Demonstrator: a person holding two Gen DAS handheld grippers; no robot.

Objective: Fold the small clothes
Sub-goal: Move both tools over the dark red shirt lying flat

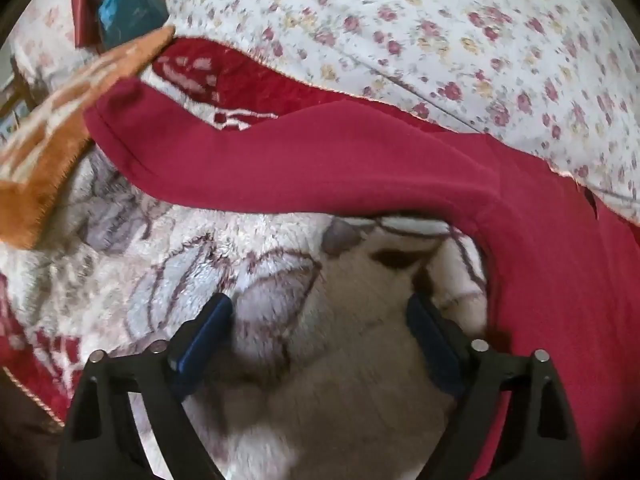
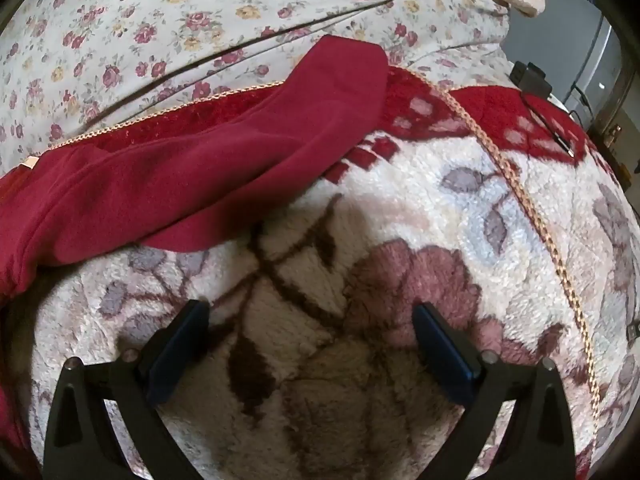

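Observation:
A dark red garment (image 1: 320, 160) lies spread on a fluffy floral blanket (image 1: 168, 272). In the left wrist view one sleeve reaches left and the body runs down the right side. My left gripper (image 1: 320, 308) is open and empty, low over the blanket just below the sleeve. In the right wrist view the garment (image 2: 208, 176) lies at the upper left with its other sleeve pointing up and right. My right gripper (image 2: 312, 312) is open and empty over the blanket (image 2: 400, 220), just below the sleeve's lower edge.
A white sheet with small flowers (image 1: 440, 32) lies beyond the blanket, also in the right wrist view (image 2: 160, 20). An orange patterned cloth (image 1: 60, 140) and a blue bag (image 1: 128, 12) are far left. A black device with a cable (image 2: 532, 76) sits far right.

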